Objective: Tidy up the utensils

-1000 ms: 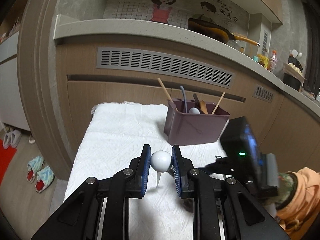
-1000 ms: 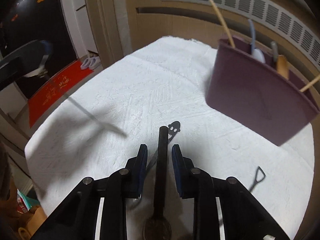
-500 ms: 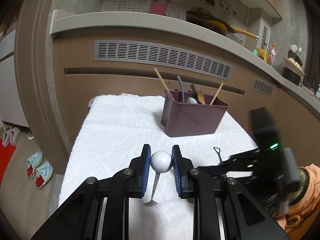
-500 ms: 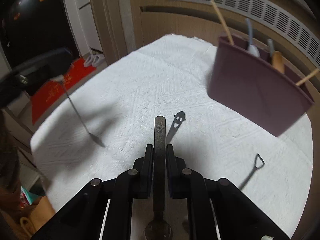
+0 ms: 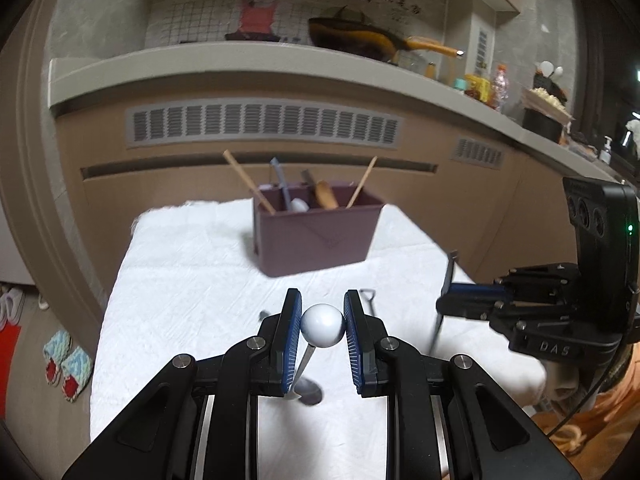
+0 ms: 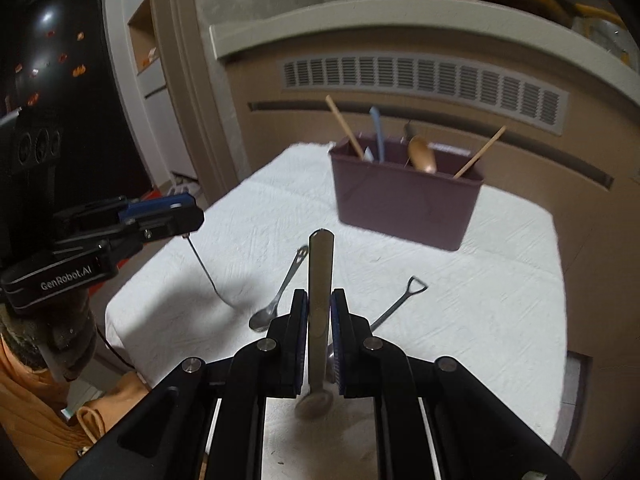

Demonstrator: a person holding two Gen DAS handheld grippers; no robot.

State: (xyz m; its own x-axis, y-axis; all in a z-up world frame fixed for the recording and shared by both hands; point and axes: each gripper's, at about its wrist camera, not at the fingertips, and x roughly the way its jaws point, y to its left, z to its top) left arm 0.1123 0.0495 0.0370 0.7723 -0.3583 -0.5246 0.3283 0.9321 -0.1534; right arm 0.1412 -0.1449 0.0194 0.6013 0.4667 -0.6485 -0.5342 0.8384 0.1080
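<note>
My left gripper (image 5: pixel 323 306) is shut on the white ball end (image 5: pixel 322 326) of a thin metal spoon, whose bowl (image 5: pixel 308 394) hangs just over the white cloth (image 5: pixel 180 280). My right gripper (image 6: pixel 319 300) is shut on a flat metal utensil (image 6: pixel 321 256). Its handle sticks up past the pads and its round end (image 6: pixel 314 404) hangs below. The purple utensil holder (image 6: pixel 404 196) stands at the far side with several utensils in it. Each gripper shows in the other's view, the right gripper (image 5: pixel 444 304) at right and the left gripper (image 6: pixel 188 216) at left.
A smiley-handled spoon (image 6: pixel 280 292) and a shovel-shaped spoon (image 6: pixel 400 304) lie on the cloth in front of the holder (image 5: pixel 316 236). Wooden cabinet fronts with vents (image 5: pixel 264 122) rise behind the table. Slippers (image 5: pixel 66 364) sit on the floor at left.
The right gripper shut on the flat utensil and lifted it off the cloth. The left gripper rose and drew back with the ball-ended spoon. The holder now looks farther away.
</note>
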